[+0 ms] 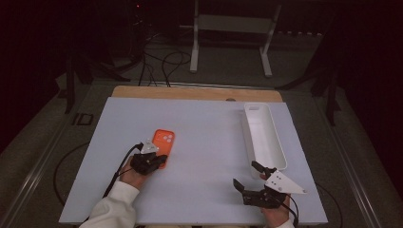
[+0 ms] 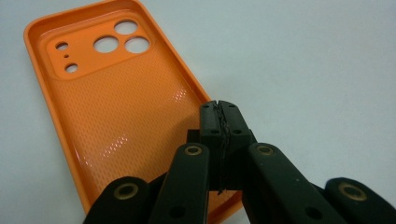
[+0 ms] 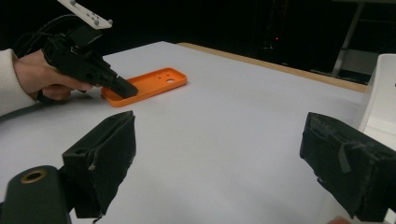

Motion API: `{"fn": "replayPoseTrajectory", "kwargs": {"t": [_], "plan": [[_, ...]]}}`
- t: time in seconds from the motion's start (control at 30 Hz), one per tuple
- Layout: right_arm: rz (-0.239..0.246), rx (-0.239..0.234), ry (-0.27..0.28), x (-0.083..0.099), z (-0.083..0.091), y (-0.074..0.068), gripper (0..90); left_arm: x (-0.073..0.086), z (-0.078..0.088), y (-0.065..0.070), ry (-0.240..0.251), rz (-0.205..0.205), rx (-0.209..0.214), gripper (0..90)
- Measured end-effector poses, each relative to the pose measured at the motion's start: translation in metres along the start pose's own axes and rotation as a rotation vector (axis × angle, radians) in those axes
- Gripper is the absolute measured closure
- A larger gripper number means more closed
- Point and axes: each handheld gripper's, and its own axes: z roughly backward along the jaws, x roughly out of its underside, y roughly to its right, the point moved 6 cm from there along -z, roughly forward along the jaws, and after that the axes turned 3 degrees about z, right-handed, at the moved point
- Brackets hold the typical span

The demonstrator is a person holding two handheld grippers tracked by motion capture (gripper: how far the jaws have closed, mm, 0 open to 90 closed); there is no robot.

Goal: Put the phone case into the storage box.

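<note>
**Left jaws closed over the orange phone case**

Your left gripper (image 1: 160, 160) has its jaws pressed together, tips over the near end of the orange phone case (image 1: 164, 140), which lies open side up on the white table (image 1: 204, 142), at about 9 o'clock from centre. Your right gripper (image 1: 248, 175) sits at 5 o'clock, jaws spread wide and holding nothing, just beside the near end of the white tray (image 1: 263, 135).

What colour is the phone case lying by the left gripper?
Orange: the plastic phone case has a fine dotted texture inside, clearest in the left gripper view.
</note>
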Motion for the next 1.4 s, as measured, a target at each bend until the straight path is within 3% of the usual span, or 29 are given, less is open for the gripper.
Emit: {"fn": "replayPoseTrajectory", "kwargs": {"t": [0.13,0.37,0.67,1.03,1.13,1.4], "plan": [[-0.001,0.001,-0.001,0.000,0.000,0.000,10.6,0.000,0.000,0.000,0.005,0.004,-0.009,89.2],[-0.005,0.005,0.001,0.000,0.001,0.001,10.6,-0.004,0.008,-0.002,0.034,0.008,-0.030,79.5],[-0.001,0.006,0.002,0.000,0.001,0.001,10.6,-0.010,0.034,-0.002,0.115,0.019,-0.060,66.9],[-0.002,0.007,0.008,-0.001,0.001,0.002,10.6,-0.004,0.073,-0.001,0.212,0.048,-0.045,54.6],[-0.004,0.010,0.009,-0.001,0.001,0.003,10.5,0.001,0.083,-0.001,0.227,0.058,-0.062,46.2],[-0.009,0.017,0.010,-0.002,0.003,0.005,10.5,0.017,0.106,-0.004,0.251,0.077,-0.158,14.6]]}}
